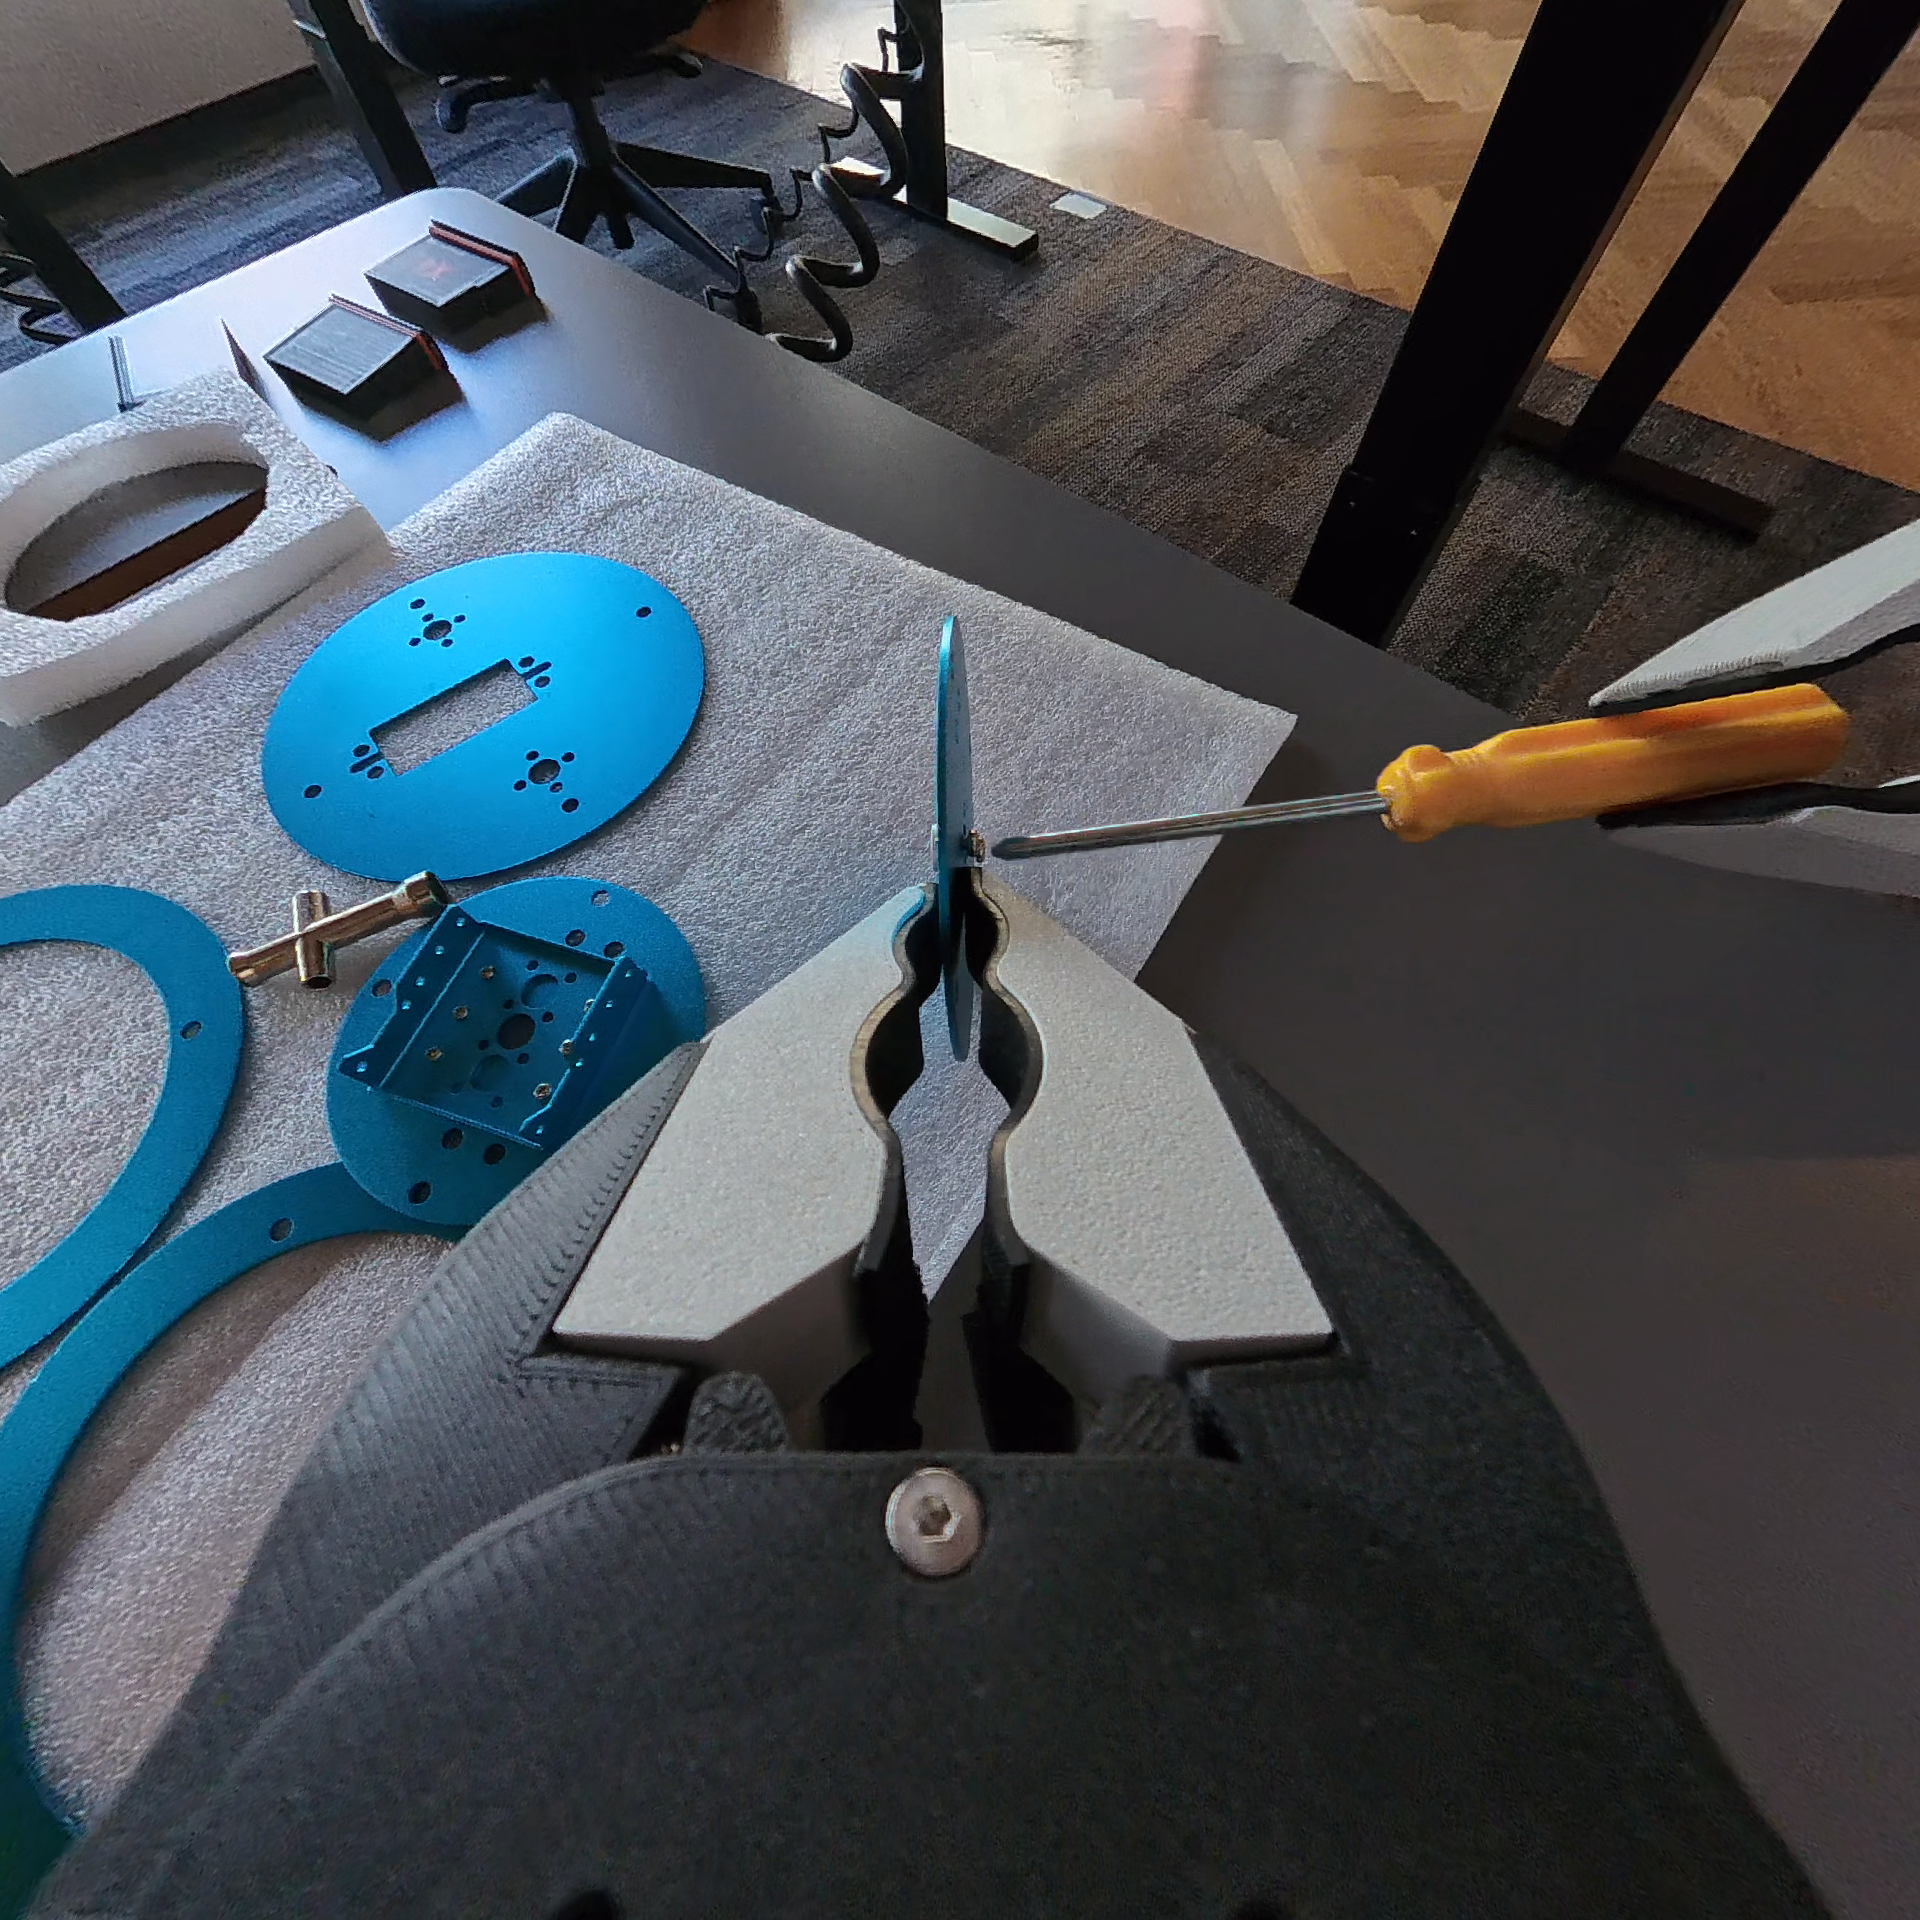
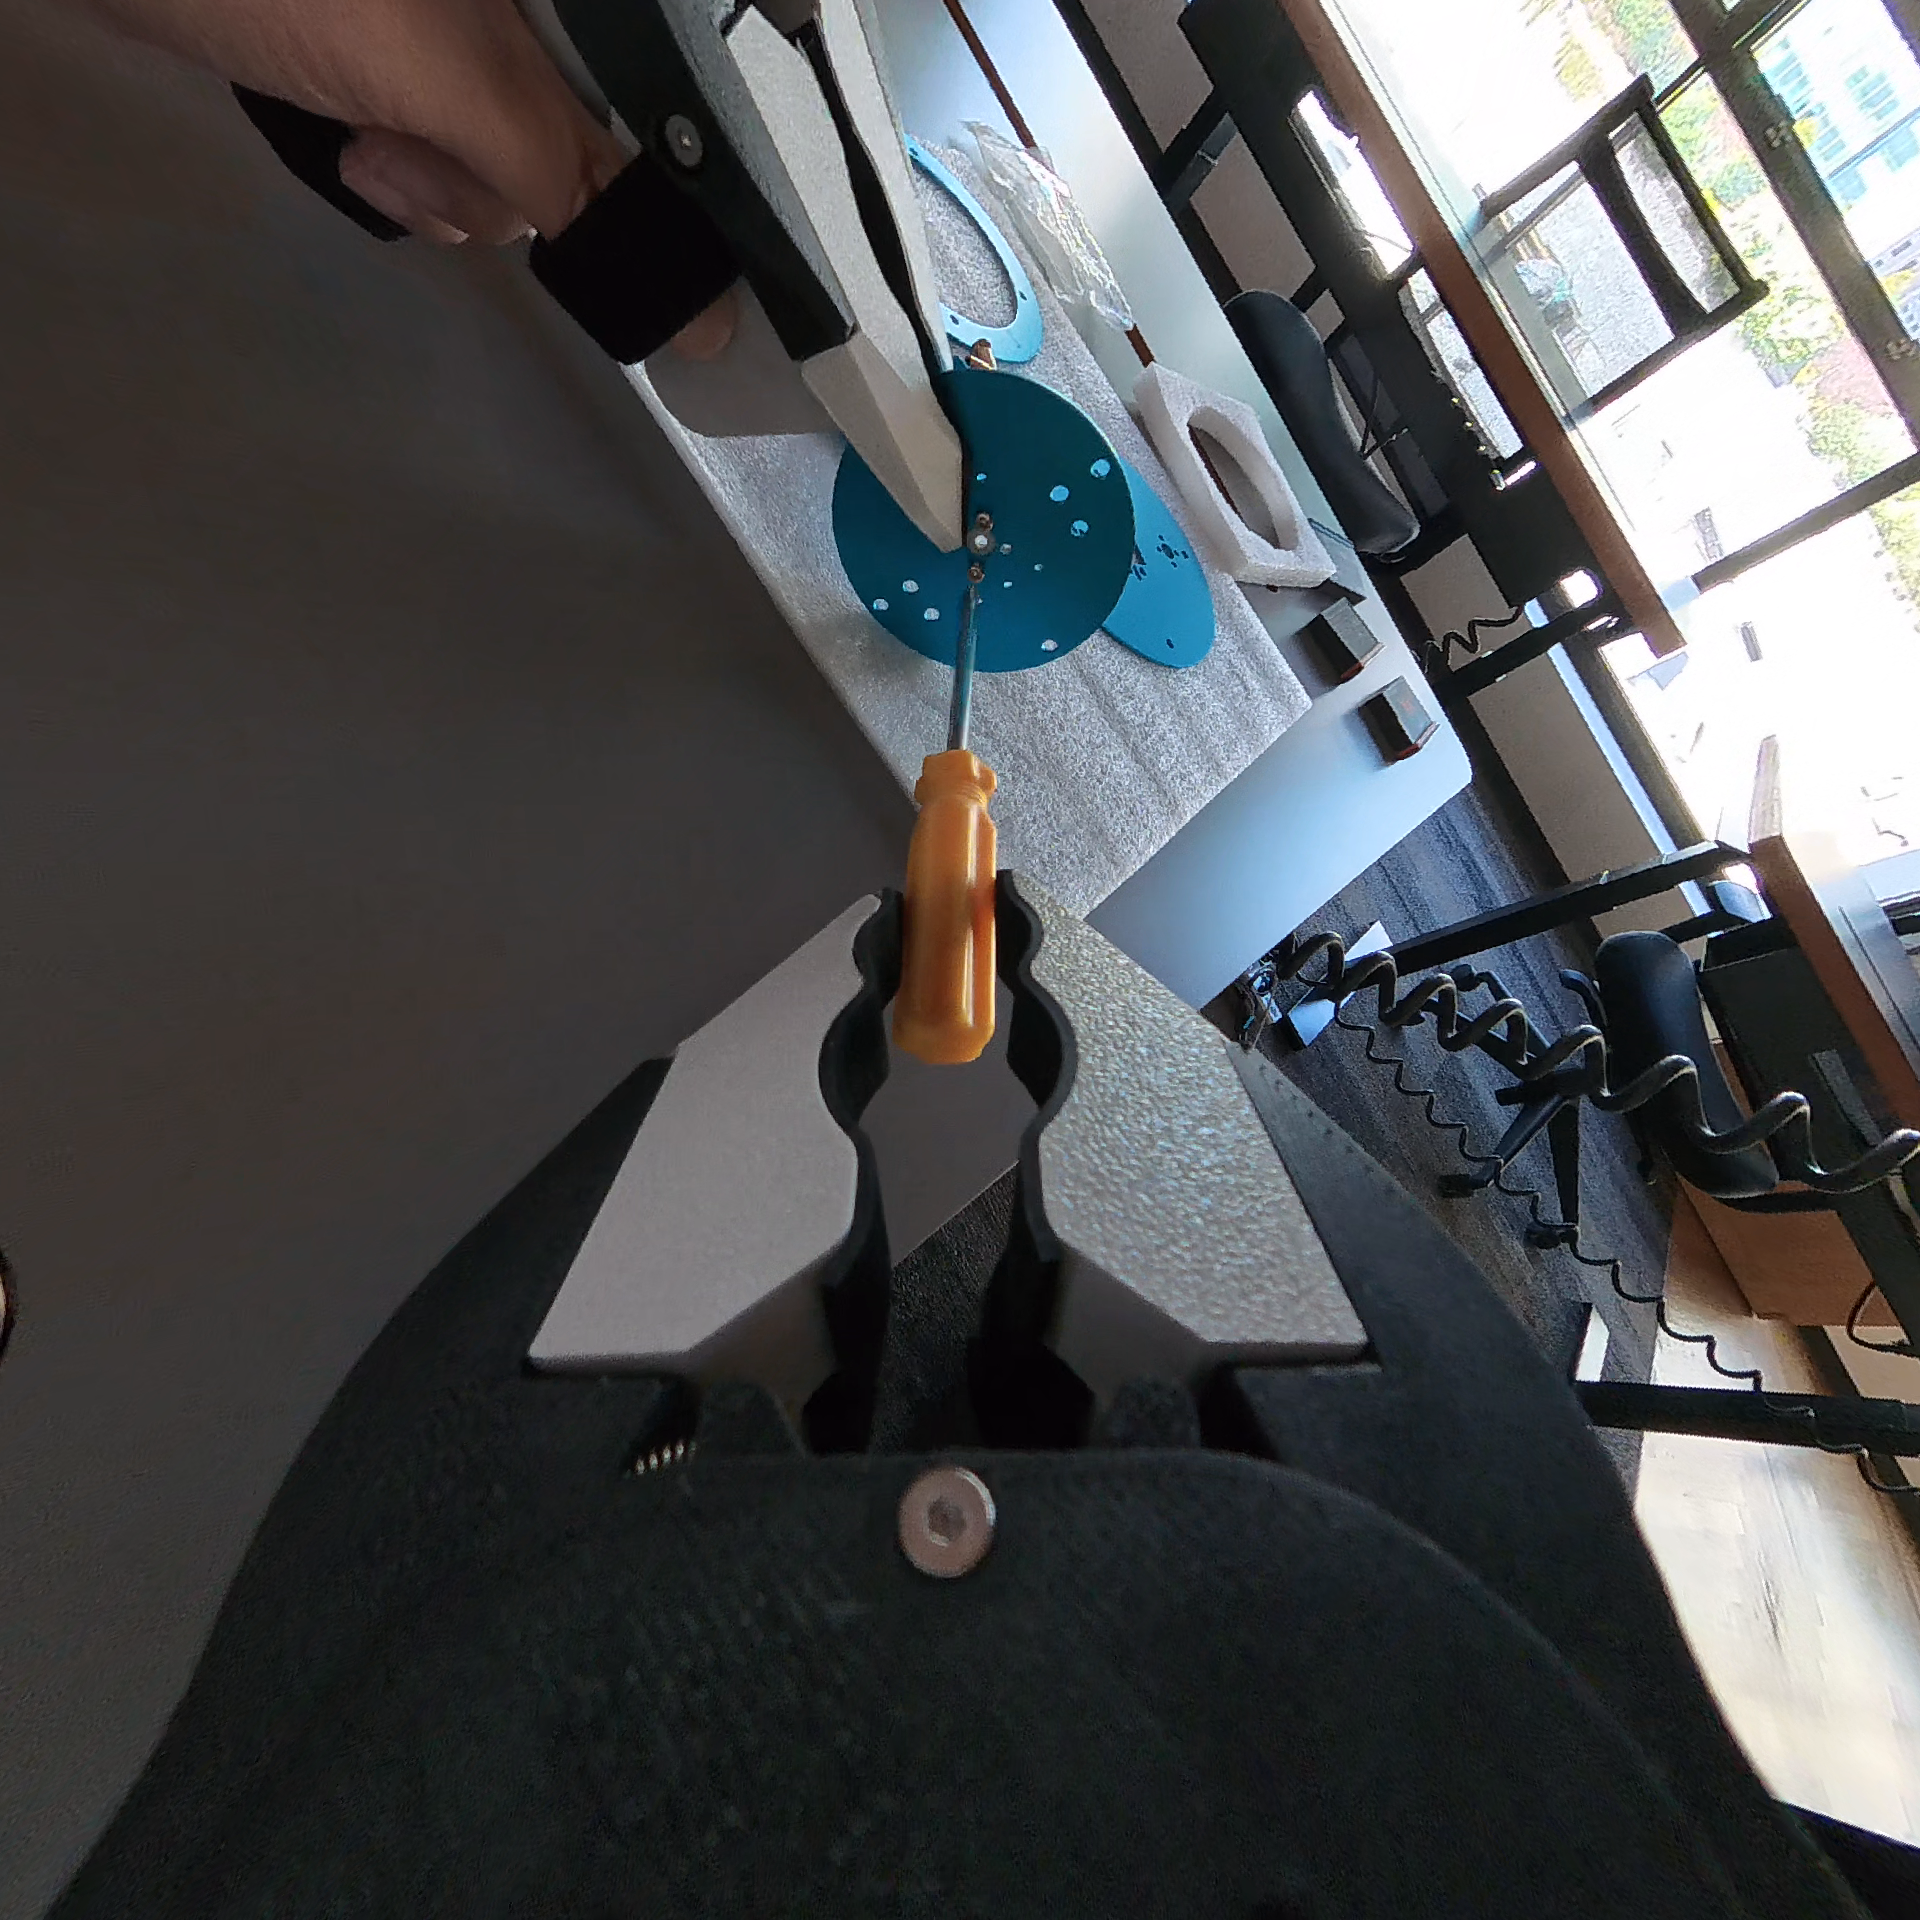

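Clamped edge-on between the pale grey, black-lined fingers of the left gripper [image 1: 958, 883] stands a blue perforated disc [image 1: 954, 748]. The right gripper [image 2: 945, 904], likewise grey over black, pinches the translucent orange handle of a screwdriver [image 2: 948, 914] with a silvery shaft. Left of the left gripper, on speckled white foam sheet [image 1: 790, 623], lie matching blue plates [image 1: 483, 717] and rings [image 1: 114, 1039].

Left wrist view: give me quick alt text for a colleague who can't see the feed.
The left gripper is shut on a blue disc held on edge above white foam sheet, while a yellow-handled screwdriver, held by the right gripper, points its tip at a small screw on the disc. Other blue plates lie flat on the foam.
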{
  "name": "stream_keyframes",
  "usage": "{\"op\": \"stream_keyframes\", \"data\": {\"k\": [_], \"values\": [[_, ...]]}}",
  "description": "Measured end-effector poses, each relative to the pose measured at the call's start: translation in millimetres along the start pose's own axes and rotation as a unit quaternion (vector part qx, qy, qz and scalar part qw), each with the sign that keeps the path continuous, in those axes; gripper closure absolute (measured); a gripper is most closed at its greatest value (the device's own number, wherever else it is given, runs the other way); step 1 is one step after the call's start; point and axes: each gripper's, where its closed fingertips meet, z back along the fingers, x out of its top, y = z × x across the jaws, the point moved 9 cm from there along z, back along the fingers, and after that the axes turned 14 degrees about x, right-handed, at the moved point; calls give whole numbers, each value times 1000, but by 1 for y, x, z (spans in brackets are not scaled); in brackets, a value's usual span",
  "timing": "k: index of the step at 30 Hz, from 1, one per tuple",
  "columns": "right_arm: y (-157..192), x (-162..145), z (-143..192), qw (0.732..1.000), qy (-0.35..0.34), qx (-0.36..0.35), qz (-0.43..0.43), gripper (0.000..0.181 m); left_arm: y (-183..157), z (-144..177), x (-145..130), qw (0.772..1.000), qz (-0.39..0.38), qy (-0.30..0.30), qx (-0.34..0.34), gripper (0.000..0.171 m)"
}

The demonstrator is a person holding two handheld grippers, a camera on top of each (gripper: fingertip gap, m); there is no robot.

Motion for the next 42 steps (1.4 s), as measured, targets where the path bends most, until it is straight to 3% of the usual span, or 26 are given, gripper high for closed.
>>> {"op": "stream_keyframes", "data": {"k": [42], "values": [[-2, 4, 1, 1000, -7, -5, 16, 165, 0, 0, 0, 1000, -1, 0, -2, 169]]}}
